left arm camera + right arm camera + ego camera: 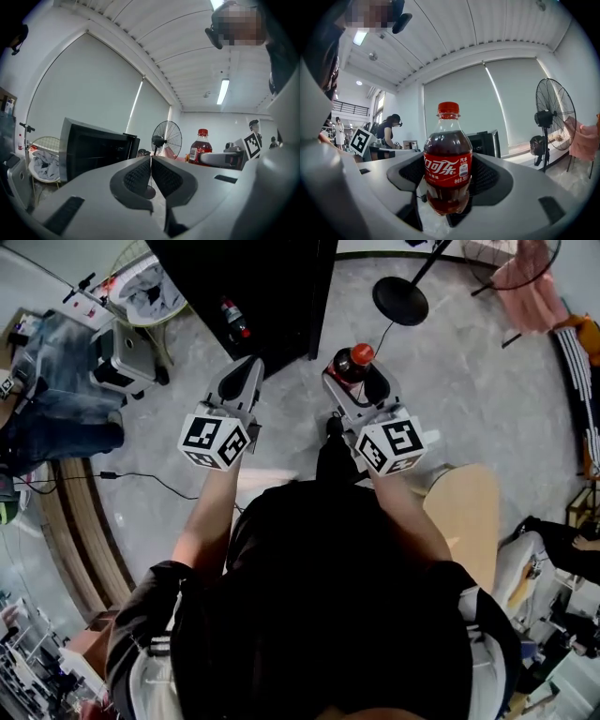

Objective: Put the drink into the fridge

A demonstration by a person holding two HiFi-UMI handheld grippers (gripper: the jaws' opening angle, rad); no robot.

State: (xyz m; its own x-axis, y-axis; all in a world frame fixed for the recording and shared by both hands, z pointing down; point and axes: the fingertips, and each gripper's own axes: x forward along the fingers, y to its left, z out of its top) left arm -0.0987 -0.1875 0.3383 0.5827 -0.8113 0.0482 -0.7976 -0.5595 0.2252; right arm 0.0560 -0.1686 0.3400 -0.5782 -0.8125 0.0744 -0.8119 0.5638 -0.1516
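Observation:
The drink is a small cola bottle (351, 364) with a red cap and red label. It stands upright between the jaws of my right gripper (356, 373), which is shut on its lower body. In the right gripper view the bottle (447, 161) fills the middle, gripped by my right gripper (446, 185). My left gripper (249, 371) hangs beside it on the left, shut and holding nothing; its pads (140, 174) meet. The black fridge (267, 287) stands just beyond both grippers. It also shows as a dark box (91, 150) in the left gripper view. Another bottle (235, 319) shows at the fridge's left side.
A standing fan's round base (400, 300) sits on the floor right of the fridge; the fan (551, 117) shows at the right. A wire basket of laundry (148, 292) stands left of the fridge. A wooden seat (466, 514) is at my right, and a cable (141, 474) crosses the floor at left.

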